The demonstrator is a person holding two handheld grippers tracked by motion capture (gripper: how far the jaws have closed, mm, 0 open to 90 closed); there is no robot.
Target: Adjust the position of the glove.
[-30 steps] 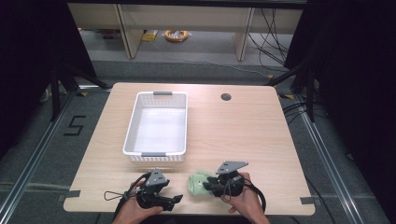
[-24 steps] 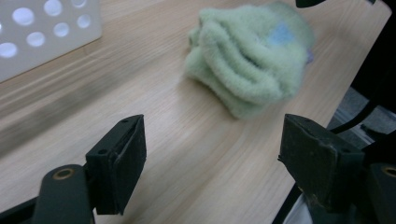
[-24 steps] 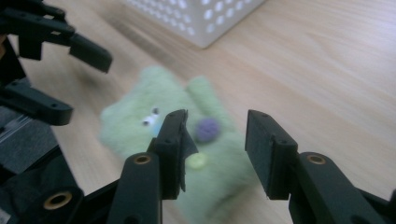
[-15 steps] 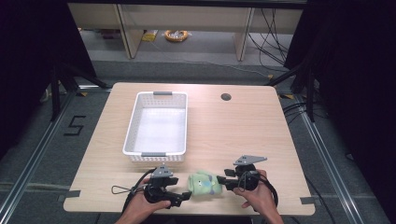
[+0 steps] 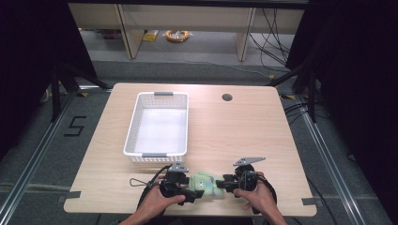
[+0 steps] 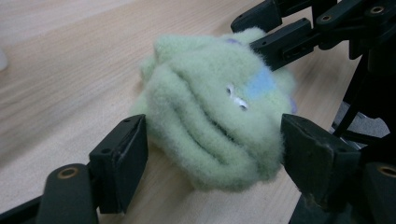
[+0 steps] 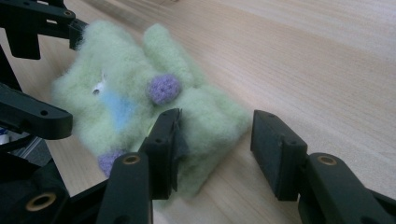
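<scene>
Both hands have spread apart along the near edge since the earlier frames, and the green plush toy (image 5: 205,183) now lies stretched between them on the bench (image 5: 244,136). We note the left gripper (image 6: 212,154) standing wide, its jaws flanking the toy's bunched end; whether the pads press we cannot tell. Right gripper (image 7: 215,149): jaws have just been opening, now half apart, a corner of the toy between them, one pad against the fluff, the other clear of it. To do this well, we judge each gripper should close squarely on its own end before any lift. White basket (image 5: 158,126) sits just beyond, to the far left; nothing blocks the way there.
</scene>
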